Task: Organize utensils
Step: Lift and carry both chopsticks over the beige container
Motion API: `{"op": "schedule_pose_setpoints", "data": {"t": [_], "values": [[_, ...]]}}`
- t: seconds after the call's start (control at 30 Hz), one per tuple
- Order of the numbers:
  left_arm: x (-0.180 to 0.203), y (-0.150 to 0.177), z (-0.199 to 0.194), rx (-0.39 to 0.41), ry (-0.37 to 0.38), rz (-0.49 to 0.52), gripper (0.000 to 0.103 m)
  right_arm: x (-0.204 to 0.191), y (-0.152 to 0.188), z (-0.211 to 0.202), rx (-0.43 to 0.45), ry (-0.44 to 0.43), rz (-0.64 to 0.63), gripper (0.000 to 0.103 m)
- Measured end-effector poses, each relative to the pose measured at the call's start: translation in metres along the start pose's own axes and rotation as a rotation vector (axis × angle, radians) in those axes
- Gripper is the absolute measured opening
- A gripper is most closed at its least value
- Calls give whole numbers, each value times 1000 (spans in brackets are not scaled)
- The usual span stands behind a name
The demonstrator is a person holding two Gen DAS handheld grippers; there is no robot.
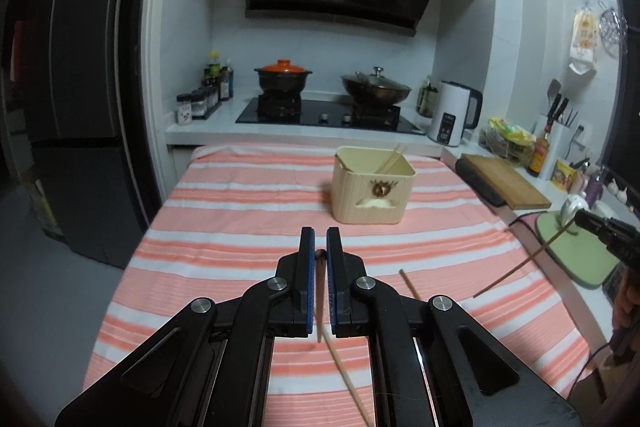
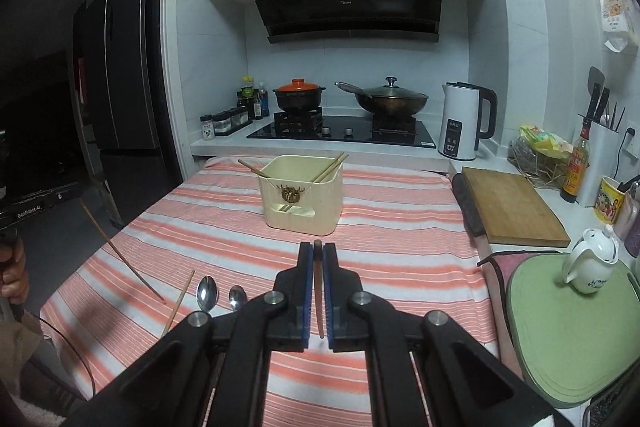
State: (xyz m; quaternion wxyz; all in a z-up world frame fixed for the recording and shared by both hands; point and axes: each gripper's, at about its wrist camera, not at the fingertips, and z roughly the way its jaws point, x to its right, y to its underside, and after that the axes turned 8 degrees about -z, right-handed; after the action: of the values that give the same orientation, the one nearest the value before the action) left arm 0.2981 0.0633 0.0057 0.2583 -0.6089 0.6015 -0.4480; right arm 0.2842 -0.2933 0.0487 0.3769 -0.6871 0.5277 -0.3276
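Nearest, the left gripper is clenched on a wooden chopstick that slants down below its jaws, and the right gripper is clenched on a darker chopstick, both above the near part of the striped cloth. Near the cloth's near left corner lie two spoons and a loose chopstick. Farther on, toward the far edge, the cream utensil holder stands upright with chopsticks leaning inside it.

Left wrist view above striped counter, facing stove, right wrist view alongside, both share bin, mid-frame
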Motion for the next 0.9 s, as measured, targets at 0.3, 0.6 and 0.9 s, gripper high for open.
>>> {"op": "schedule_pose_setpoints", "data": {"t": [0.3,0.6,0.9], "values": [[13,-15,10,-55,56,-26,3,-5,-15,-3,22,-45,19,5],[32,-36,12,-42,95,10,3,-10,-31,2,32,-78,22,5],[43,-49,21,-50,123,29,3,-14,-47,12,41,-86,5,5]]}}
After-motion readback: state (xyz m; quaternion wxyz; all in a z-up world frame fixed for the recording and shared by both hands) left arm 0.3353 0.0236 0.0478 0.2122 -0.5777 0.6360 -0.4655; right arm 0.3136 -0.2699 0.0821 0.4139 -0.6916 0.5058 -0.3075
